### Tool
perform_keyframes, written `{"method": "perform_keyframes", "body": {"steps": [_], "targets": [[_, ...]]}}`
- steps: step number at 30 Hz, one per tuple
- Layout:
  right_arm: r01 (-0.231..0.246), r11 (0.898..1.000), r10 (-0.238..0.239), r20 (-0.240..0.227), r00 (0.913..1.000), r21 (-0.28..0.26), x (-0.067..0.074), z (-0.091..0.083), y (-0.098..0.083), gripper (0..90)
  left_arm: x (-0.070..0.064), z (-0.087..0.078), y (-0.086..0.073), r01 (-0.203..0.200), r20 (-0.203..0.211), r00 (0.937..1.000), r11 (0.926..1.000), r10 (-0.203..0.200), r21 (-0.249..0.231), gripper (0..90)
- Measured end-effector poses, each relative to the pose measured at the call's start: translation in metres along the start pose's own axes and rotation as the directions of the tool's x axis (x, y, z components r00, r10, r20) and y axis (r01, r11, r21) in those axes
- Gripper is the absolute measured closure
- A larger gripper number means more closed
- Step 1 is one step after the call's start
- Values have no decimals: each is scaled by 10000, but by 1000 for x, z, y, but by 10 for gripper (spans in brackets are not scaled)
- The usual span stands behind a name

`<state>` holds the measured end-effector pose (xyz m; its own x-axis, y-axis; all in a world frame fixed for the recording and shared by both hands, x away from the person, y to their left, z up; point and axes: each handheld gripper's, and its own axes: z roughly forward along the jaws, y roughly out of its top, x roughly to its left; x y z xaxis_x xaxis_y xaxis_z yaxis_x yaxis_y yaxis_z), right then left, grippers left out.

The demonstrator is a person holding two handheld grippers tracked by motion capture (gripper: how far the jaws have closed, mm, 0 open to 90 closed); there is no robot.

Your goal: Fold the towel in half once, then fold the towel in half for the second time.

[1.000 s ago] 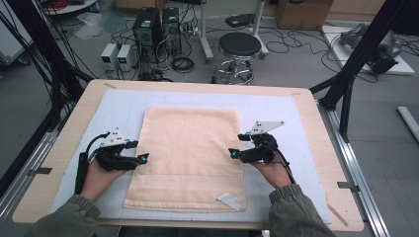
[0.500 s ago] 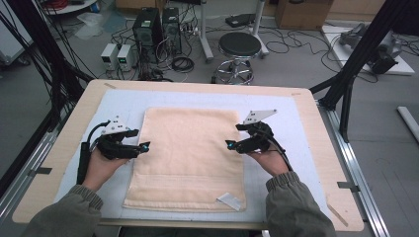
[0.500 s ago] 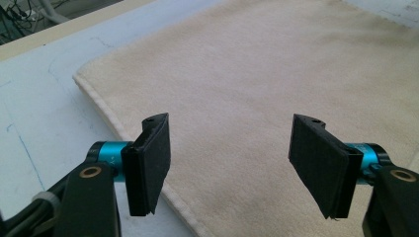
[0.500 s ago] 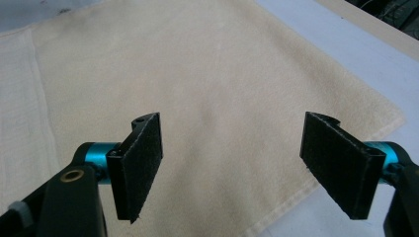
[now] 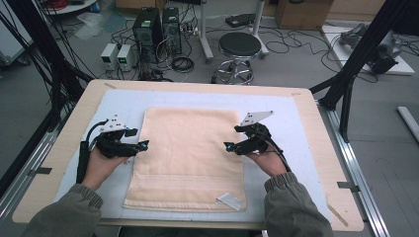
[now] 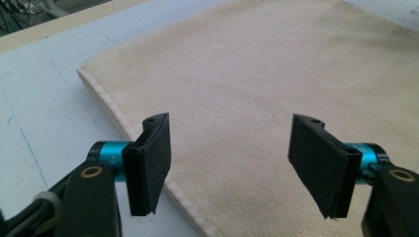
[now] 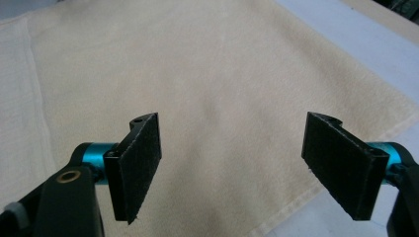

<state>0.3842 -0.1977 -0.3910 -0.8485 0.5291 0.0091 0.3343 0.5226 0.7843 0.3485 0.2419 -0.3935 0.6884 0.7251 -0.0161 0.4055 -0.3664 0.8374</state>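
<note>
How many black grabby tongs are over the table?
2. The left black two-jaw tongs sit open at the left edge of the flat cream terry towel. The right black two-jaw tongs sit open at its right edge, jaws just opening, nothing between them.

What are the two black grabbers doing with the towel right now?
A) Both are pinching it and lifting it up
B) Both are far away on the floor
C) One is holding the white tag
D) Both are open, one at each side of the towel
D: the left gripper and the right gripper have their jaws apart with nothing pinched, at the two side edges of the flat towel.
</note>
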Motion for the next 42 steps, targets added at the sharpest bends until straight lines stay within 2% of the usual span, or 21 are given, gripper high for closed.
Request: {"method": "perform_keyframes", "body": {"steps": [7,9,10,14,16,17,18,20,21,24,28,31,34,35,38,40,42], "targets": [[-26,10000,26,122,9999,39,-3,-4,-1,226,4,0,3,83,-71,9999,10000,-83,12,338],[-22,10000,21,254,9997,43,-6,-9,3,227,8,-2,9,94,-140,9999,9998,-97,-174,344],[41,10000,-42,292,9996,29,-7,-11,5,229,11,-3,14,33,-179,9998,9999,-34,-98,347],[30,9999,-23,647,9979,-111,-19,-20,19,238,24,-7,38,32,-383,9993,9994,-46,-351,350],[-79,9999,90,722,9973,-149,-26,-20,24,241,30,-6,48,-34,-559,9984,9997,21,-231,349],[-155,9997,170,767,9969,-193,-30,-19,28,246,34,-5,51,6,-648,9979,9995,-27,-322,350],[-239,9990,266,747,9969,-375,-34,-18,29,250,37,-3,53,24,-632,9980,9996,-41,-268,353],[-418,9988,437,768,9961,-265,-43,-12,33,249,45,2,57,110,-675,9976,9999,-117,-112,354],[-441,9989,452,738,9962,-161,-46,-9,35,251,48,6,57,137,-742,9971,9997,-151,-188,355],[-555,9979,584,894,9943,-349,-56,5,32,267,61,20,51,307,-961,9948,9992,-331,-260,380],[-856,9961,832,1025,9913,192,-68,31,18,265,76,43,37,889,-1059,9906,9959,-864,188,380],[-1087,9934,1031,1349,9855,351,-76,47,9,269,78,57,31,917,-1154,9895,9952,-872,342,384],[-1111,9925,1021,1556,9825,507,-80,55,4,291,78,73,26,982,-1339,9868,9940,-911,479,391],[-1306,9893,1183,1658,9790,651,-82,58,1,296,78,75,25,991,-1378,9863,9936,-908,548,402],[-1581,9844,1431,1719,9747,773,-86,60,-3,302,80,85,18,1273,-1517,9822,9865,-1109,1029,402],[-1660,9823,1498,1674,9744,869,-88,62,-5,331,81,91,13,1402,-1597,9803,9792,-1164,1466,403],[-1882,9766,1707,1574,9727,1038,-89,63,-8,353,82,94,10,1587,-1538,9789,9747,-1346,1576,402]]}}
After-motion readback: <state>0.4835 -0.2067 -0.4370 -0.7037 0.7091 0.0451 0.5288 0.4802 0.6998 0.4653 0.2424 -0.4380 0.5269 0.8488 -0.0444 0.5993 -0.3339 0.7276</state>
